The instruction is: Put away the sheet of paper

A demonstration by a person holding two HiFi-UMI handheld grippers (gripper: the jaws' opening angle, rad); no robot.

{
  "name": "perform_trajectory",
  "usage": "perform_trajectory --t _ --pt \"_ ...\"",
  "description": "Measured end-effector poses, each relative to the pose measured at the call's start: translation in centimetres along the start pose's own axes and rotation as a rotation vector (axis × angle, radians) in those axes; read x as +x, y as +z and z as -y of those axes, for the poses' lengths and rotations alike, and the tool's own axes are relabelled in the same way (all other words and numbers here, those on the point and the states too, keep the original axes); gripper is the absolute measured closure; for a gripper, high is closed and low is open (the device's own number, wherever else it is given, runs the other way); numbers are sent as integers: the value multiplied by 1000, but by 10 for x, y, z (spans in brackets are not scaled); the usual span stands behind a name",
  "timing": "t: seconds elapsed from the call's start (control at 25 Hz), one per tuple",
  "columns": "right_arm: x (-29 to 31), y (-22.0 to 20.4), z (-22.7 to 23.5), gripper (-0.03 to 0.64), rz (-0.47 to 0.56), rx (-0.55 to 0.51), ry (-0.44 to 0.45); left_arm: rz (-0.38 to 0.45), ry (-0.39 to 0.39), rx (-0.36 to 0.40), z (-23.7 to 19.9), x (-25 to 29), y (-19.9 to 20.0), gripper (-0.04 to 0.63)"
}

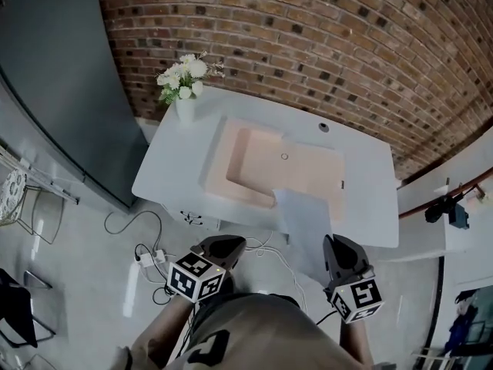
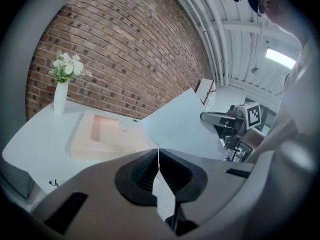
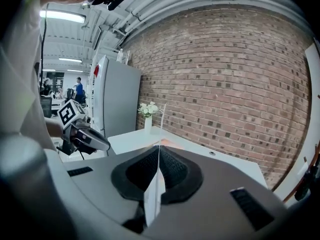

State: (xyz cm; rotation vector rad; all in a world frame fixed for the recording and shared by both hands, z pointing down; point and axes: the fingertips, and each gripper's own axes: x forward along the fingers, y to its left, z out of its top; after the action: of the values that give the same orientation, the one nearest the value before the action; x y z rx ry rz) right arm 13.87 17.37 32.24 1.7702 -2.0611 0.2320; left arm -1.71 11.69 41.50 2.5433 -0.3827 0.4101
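While your right gripper (image 3: 159,151) pinches the sheet of paper (image 1: 304,218) edge-on between its jaws, your left gripper (image 2: 158,154) has its jaws pressed together, apart from the sheet. The paper shows at lower centre of the head view, across the near edge of the white table (image 1: 370,176) and just right of the pink tray (image 1: 254,160).

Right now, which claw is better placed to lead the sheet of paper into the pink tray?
Likely right. Both are shut on the sheet of paper, but the right claw sits close behind it, facing the pink tray; the left claw holds from the side.
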Motion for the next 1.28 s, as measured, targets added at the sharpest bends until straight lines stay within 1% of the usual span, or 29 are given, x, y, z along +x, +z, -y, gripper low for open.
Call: perform_trajectory --t 0.16,0.4,0.8,1.04,1.28 --pt "11 6 -4 594 -15 -18 5 4 -9 -18 -8 0 0 575" --pt "25 9 10 594 -19 20 4 19 11 -35 -20 -1 6 575" --pt "58 19 55 594 48 128 42 28 100 -61 -33 6 15 575" --pt "75 13 81 594 71 204 97 17 158 -63 -34 23 23 575" --pt "91 2 118 594 81 278 149 7 215 -66 -30 46 33 575"
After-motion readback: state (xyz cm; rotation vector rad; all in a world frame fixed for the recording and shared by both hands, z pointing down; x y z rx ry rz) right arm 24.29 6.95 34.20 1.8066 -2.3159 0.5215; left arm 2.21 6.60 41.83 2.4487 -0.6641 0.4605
